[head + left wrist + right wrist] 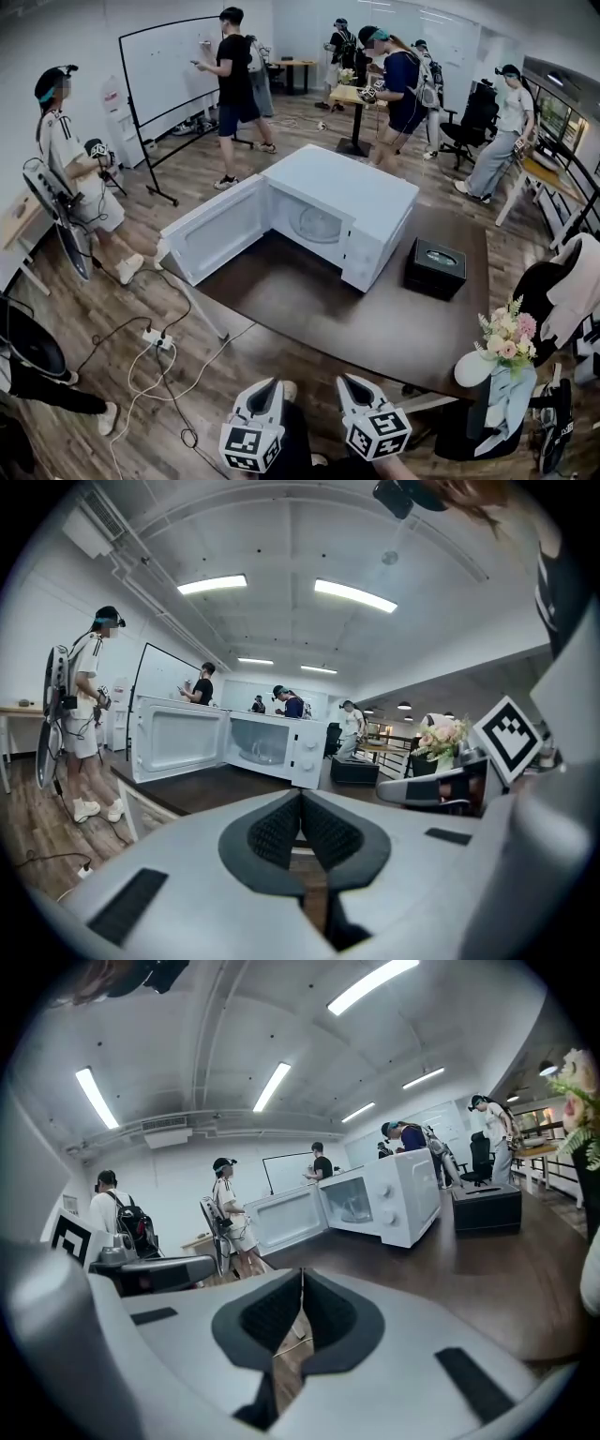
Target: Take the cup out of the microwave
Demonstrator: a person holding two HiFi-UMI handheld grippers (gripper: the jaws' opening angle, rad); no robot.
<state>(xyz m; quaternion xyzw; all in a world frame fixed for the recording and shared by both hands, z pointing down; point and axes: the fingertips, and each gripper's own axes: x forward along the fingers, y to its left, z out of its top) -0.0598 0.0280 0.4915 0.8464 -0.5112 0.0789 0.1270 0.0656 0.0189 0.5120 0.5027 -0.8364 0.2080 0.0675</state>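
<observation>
A white microwave (347, 202) stands on the dark brown table (309, 314), its door (214, 230) swung wide open to the left. Inside the cavity (317, 223) I make out a pale round shape, and in the left gripper view a clear cup-like form (253, 752); it is too faint to tell more. My left gripper (270, 384) and right gripper (349, 381) hover side by side off the table's near edge, pointing toward the microwave and well short of it. Both are shut with nothing between the jaws, as the left gripper (301, 794) and right gripper (302, 1274) views show.
A black box (435, 267) sits right of the microwave, and a flower vase (502, 342) stands at the table's near right corner. A power strip (157, 337) with cables lies on the floor to the left. Several people stand around the room, one close to the open door.
</observation>
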